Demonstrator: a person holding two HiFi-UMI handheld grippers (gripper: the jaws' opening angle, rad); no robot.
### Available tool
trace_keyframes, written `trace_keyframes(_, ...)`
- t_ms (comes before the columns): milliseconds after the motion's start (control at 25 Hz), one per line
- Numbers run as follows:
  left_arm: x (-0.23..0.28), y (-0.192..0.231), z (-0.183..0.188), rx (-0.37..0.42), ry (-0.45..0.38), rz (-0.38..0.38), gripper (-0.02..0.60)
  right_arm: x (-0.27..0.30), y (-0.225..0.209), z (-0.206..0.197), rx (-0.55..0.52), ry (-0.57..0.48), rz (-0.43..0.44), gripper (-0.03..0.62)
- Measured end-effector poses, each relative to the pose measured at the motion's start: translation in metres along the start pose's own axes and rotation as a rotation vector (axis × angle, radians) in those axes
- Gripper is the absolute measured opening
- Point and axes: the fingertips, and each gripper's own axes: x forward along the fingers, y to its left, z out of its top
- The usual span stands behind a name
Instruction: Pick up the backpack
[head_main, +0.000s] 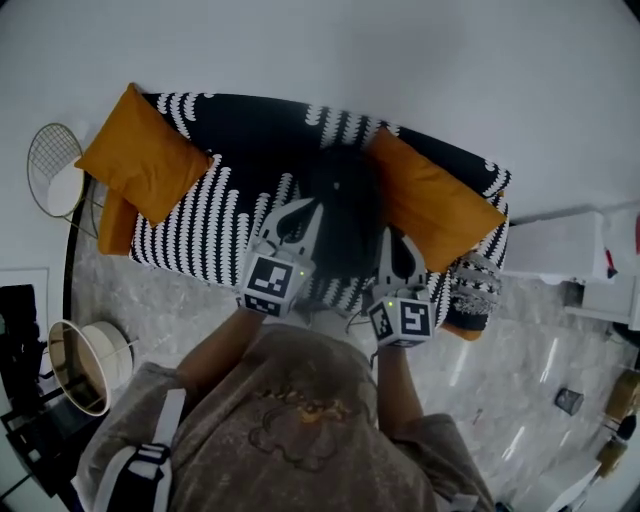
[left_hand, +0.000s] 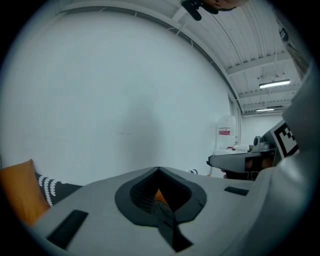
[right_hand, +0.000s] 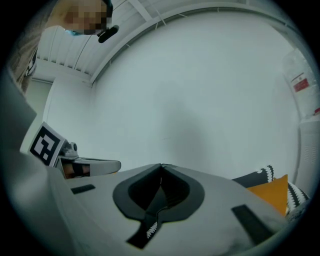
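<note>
L tongs (head_main: 291, 218) & R tongs (head_main: 401, 252) both fully shut, each pinching a thin dark strap (left_hand: 166, 216). Backpack (head_main: 342, 195) on sofa (head_main: 215, 225), btwn the tongs & just ahead, long axis running away from person. Both hands about equally near.

Black sofa (head_main: 210, 225) bears white scalloped rows; cushions (head_main: 140, 155) orange, backpack (head_main: 345, 205) black.

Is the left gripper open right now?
No: in the left gripper view the left gripper has its jaws closed together, with a dark strap caught between them.
</note>
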Motion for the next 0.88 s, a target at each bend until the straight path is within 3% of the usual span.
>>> trace_keyframes(160, 0.017, 0.009, -0.001, -0.024, 0.007, 0.041, 0.006, 0.020, -0.013, 0.000, 0.001, 0.006, 0.016, 0.002)
trace_keyframes(200, 0.021, 0.011, -0.002, -0.034, 0.009, 0.044, 0.032, 0.026, -0.016, -0.001, 0.006, 0.015, 0.026, 0.008)
trace_keyframes(280, 0.030, 0.016, -0.007, -0.061, 0.024, 0.049, 0.116, 0.039, -0.019, -0.007, 0.024, 0.047, 0.052, 0.130)
trace_keyframes(400, 0.044, 0.024, -0.017, -0.110, 0.046, 0.069, 0.267, 0.057, -0.026, -0.017, 0.027, 0.083, 0.075, 0.193)
trace_keyframes(640, 0.073, 0.040, -0.052, -0.121, 0.113, 0.108, 0.272, 0.087, -0.045, -0.048, 0.023, 0.148, 0.085, 0.196)
trace_keyframes(880, 0.107, 0.062, -0.125, -0.170, 0.210, 0.148, 0.272, 0.122, -0.083, -0.106, -0.010, 0.234, 0.071, 0.196)
